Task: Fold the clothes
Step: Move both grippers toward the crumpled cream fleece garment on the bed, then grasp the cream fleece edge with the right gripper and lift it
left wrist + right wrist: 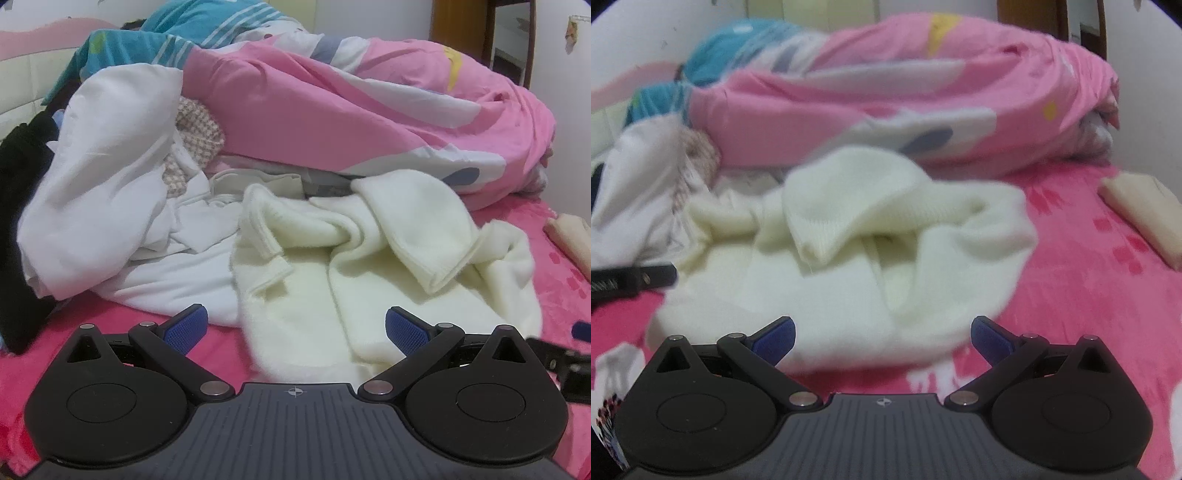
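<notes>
A bedroom, seen low across a bed covered with a bright pink blanket (229, 343). On it, near the front edge, lies a cream fleece garment (369, 266) — rumpled, not flat. One sleeve, cuff (437, 278) toward the viewer, is flopped across the body, and the front panels are bunched in soft ridges. It looks like a garment dropped or spread roughly for folding, since its hem faces both grippers and there is bare blanket in front of it and to its right.

Just left of it, touching, sits a heap of white clothing (99, 177) with a piece of checked fabric (197, 129) poking out. Behind both, a rolled pink quilt (351, 110) runs across the bed, likely pushed back to make working room. To the far right, well apart, a folded cream item (1141, 218) rests by the bed's edge, possibly a finished piece set aside, though the pictures cannot settle that.

The left gripper (295, 328) hovers over the garment's near hem, its blue-padded jaws spread wide, holding nothing. The right gripper (882, 334) is likewise wide apart and empty, just short of the hem. Its view is blurred, so whether either pad brushes the fleece cannot be told.
</notes>
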Available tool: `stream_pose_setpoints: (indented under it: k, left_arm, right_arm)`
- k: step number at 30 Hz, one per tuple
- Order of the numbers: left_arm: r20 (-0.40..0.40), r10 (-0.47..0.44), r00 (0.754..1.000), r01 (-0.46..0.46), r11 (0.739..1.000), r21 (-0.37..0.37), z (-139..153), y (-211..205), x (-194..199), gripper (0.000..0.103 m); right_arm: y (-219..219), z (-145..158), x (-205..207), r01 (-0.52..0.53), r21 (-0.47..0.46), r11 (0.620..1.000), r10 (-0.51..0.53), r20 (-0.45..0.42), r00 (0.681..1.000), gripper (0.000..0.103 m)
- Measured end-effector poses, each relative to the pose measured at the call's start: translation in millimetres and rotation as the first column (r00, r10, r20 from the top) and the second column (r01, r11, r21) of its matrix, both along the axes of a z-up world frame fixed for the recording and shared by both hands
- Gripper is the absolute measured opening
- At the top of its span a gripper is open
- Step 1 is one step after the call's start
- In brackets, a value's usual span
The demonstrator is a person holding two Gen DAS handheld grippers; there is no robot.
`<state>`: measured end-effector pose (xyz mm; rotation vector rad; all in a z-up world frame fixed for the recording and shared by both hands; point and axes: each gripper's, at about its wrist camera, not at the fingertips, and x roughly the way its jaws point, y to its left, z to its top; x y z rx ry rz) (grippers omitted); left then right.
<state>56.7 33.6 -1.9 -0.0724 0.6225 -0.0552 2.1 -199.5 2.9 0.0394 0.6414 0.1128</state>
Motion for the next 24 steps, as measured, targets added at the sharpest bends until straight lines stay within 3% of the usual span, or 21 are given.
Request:
stream_pose_setpoints:
  k: [9, 14, 17, 20, 24]
  left_arm:
    - [0.07, -0.125, 0.99, 0.123, 0.992, 0.031, -7.7, -14.8, 9.5, 0.102]
    - [0.071, -0.171, 0.983, 0.17, 0.985, 0.023, -17.1, -22.2, 17.3, 0.093]
    - [0.045, -0.186, 0.981, 0.187, 0.982, 0.004, -24.2, -24.7, 24.9, 0.075]
    - [0.001, -0.193, 0.981, 0.193, 0.981, -0.025, -33.2, -24.0, 33.8, 0.062]
    - [-0.056, -0.203, 0.978, 0.2, 0.978, -0.063, -45.7, -23.3, 44.7, 0.056]
  right_arm:
    - [-1.0, 3.7, 32.8, -0.103, 0.05, 0.993, 0.097, 0.105, 0.99, 0.103]
    - [-7.2, -5.7, 73.5, -0.141, 0.203, 0.969, 0.134, 0.047, 0.99, 0.1]
    - [-10.4, -14.7, 98.4, -0.144, 0.278, 0.95, 0.149, 0.005, 0.989, 0.093]
    - [-14.1, -27.3, 123.2, -0.113, 0.337, 0.935, 0.141, -0.06, 0.988, 0.084]
    - [-22.5, -47.5, 151.3, -0.039, 0.408, 0.912, 0.108, -0.146, 0.983, 0.075]
